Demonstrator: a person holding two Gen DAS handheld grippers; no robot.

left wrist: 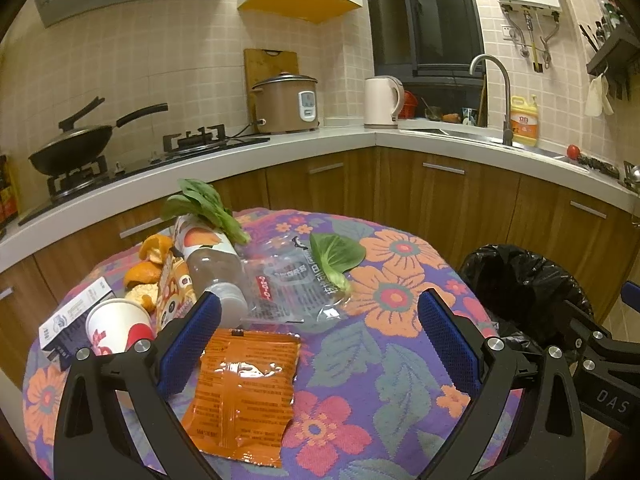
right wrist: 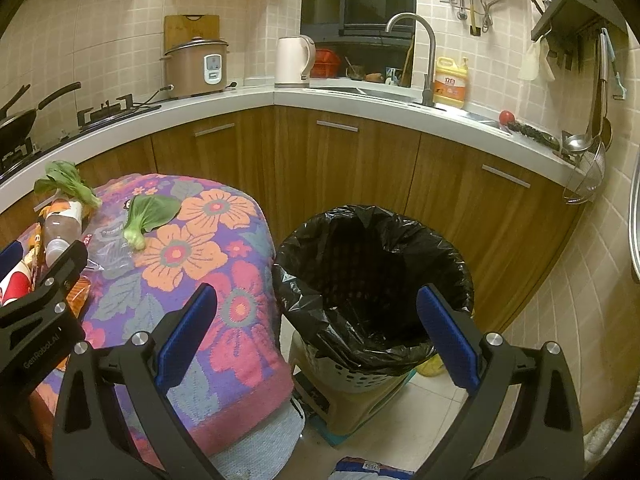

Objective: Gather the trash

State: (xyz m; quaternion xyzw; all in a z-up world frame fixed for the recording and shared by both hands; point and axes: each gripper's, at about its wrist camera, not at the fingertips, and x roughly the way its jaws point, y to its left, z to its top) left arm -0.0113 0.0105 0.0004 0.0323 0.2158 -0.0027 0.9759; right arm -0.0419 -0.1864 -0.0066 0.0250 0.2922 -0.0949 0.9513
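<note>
The left gripper [left wrist: 320, 312] hangs over the bench [left wrist: 400, 360], which is draped in a flowered cloth, and its blue-padded jaws stand wide apart with nothing between them. An orange sachet [left wrist: 244, 392] lies flat in the lower centre of the left wrist view, just inside the left jaw and close to the bench's near edge. Above it sits a clear plastic wrapper [left wrist: 288, 288] with a green leaf [left wrist: 334, 258] resting on its right part. Trash crowds the left side of the frame: a tipped plastic bottle [left wrist: 212, 260] with a second leafy green [left wrist: 200, 208] on top, orange peel [left wrist: 146, 272], a small printed packet [left wrist: 174, 292], a paper cup [left wrist: 118, 326] and a white carton [left wrist: 76, 316] at the left rim. The right half of the cloth is bare.

In the right wrist view the right gripper [right wrist: 318, 312] is likewise spread open and empty, pointing at the gap between the bench's right edge and the bin [right wrist: 372, 276], lined with a black bag, in the centre of the frame. The bin stands on the tiled floor [right wrist: 400, 420] just beside the bench, its mouth unobstructed.
</note>
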